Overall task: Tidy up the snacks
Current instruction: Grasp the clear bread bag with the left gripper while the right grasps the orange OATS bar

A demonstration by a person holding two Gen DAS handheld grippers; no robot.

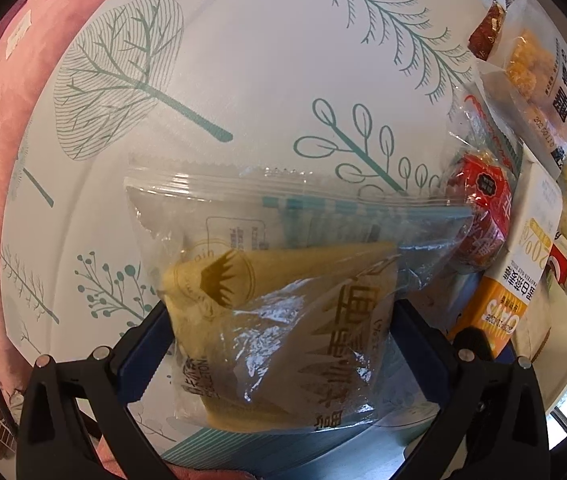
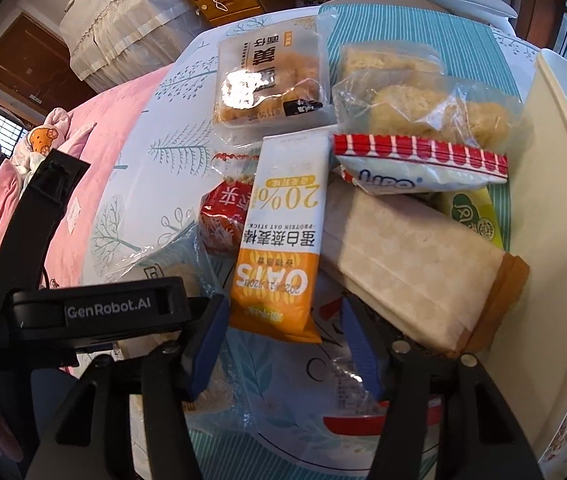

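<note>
The left gripper (image 1: 279, 344) grips a clear plastic bag with a yellow snack packet (image 1: 279, 280); the right gripper (image 2: 283, 340), half open and empty, hovers over the orange-white oat stick packet (image 2: 279, 240), which lies just right of that bag; next, I judge, it must clamp the oat stick.

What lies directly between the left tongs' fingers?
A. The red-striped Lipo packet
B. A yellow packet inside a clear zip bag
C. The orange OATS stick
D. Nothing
B: in the left wrist view the left tongs straddle the yellow packet sealed in the clear zip bag, while the OATS stick lies off to the right.
</note>
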